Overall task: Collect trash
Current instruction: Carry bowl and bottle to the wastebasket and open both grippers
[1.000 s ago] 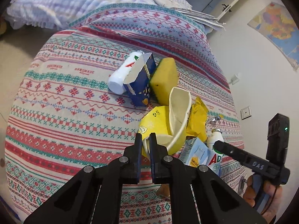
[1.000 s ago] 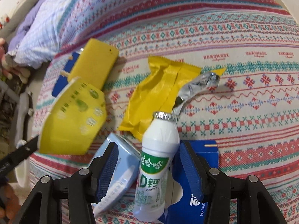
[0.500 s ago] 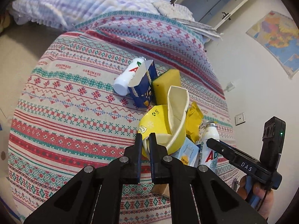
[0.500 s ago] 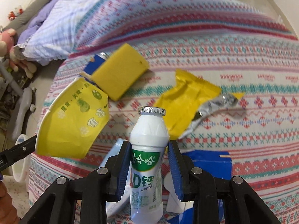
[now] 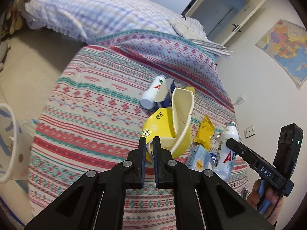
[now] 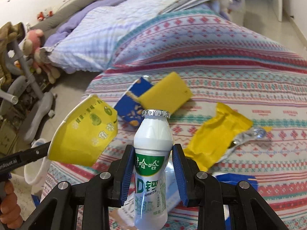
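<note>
R gripper [image 6: 152,157] clamps white bottle [image 6: 152,134] upright, frame center; L gripper [image 5: 149,143] pinches yellow cup [image 5: 165,130] rim, cup just above tips.

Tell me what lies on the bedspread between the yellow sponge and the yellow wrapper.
Nothing: in the right wrist view the yellow sponge and the yellow wrapper are apart, with only bare patterned bedspread between them.

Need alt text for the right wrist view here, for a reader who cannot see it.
The right claw grips an upright white drink bottle with a foil cap above a patterned bedspread. At left, the other claw holds a crushed yellow paper cup; a yellow wrapper, yellow sponge and blue carton lie beyond.
</note>
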